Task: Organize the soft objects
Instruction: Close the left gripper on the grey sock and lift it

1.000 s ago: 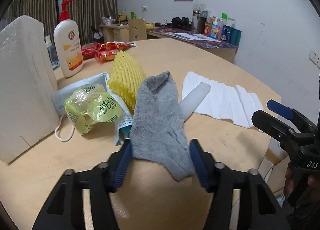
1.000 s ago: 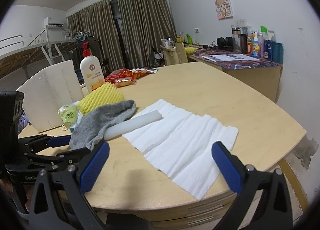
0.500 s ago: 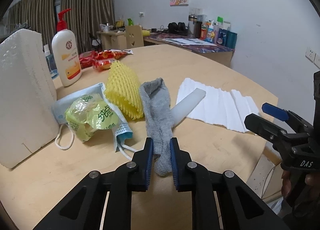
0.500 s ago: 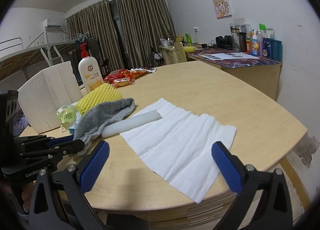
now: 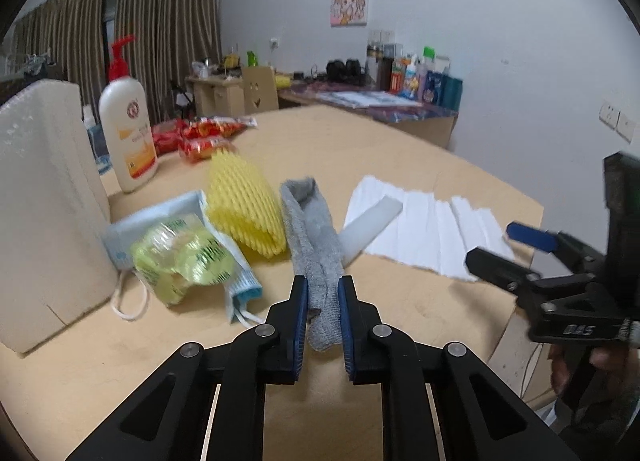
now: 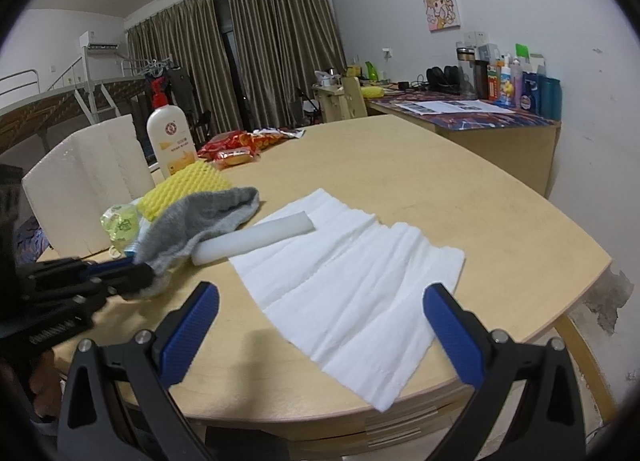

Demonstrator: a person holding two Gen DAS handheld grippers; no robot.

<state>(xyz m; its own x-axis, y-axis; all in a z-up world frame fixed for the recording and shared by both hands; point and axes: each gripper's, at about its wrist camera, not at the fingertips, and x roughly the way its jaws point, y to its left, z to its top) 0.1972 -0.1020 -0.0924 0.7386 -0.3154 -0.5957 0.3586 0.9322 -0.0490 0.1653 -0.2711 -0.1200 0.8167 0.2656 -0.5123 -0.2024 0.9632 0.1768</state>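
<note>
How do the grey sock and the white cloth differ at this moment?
The grey sock is bunched and pinched in the shut left gripper; the white cloth lies spread flat and untouched, in front of the open right gripper. The sock lies over the white foam tube; the cloth lies under it. Both are soft fabric.

Grey sock bunched up, one end pinched

Your grey sock (image 5: 316, 237) is scrunched into a narrow strip, draped over the white foam tube (image 5: 370, 221), with the yellow foam net (image 5: 242, 205) touching at its 9 o'clock.

Dim indoor light, motion blur, fisheye-dark corners.
</note>
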